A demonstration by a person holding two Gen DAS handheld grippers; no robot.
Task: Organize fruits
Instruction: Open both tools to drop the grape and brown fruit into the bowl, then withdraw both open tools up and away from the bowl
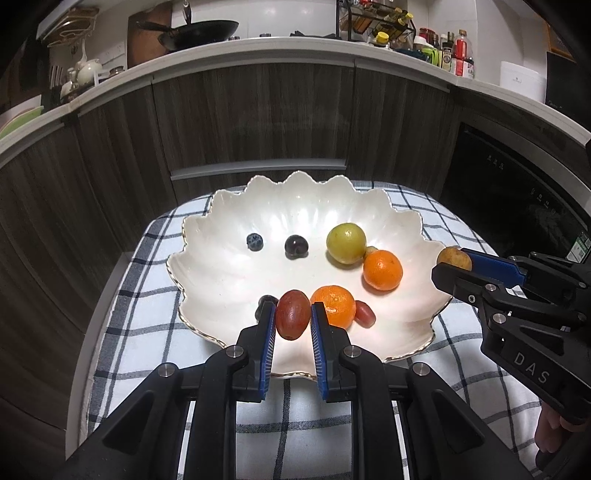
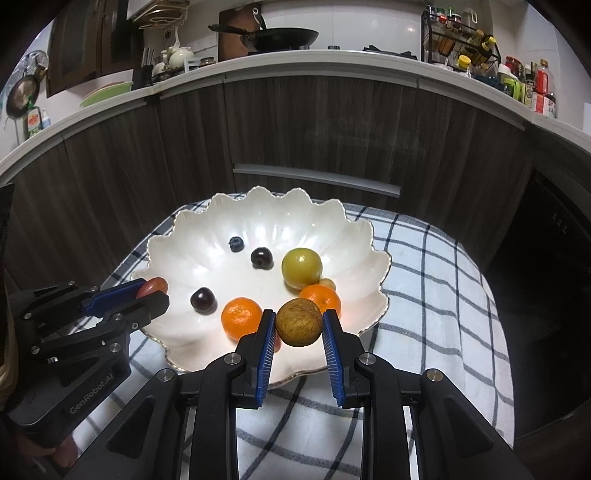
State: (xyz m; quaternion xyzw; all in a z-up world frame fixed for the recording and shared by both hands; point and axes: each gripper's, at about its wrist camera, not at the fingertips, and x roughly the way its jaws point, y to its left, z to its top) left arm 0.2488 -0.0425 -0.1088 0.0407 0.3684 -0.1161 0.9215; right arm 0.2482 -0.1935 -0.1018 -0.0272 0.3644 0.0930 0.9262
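Left wrist: scalloped glossy bowl (image 1: 229, 206)

a home kitchen: wok (image 1: 201, 31) and spice rack (image 1: 373, 22) on countertop (image 1: 258, 46).

Glossy pearly bowl (image 1: 303, 206), checked cloth (image 1: 155, 306)

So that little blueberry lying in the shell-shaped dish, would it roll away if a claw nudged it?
Probably. The blueberry is small and round, lying alone on the dish's glossy, sloping inside, so a nudge would likely send it rolling toward the middle. It looks soft-skinned, so a firm squeeze might crush it. Being so small, it could slip between claw pads.
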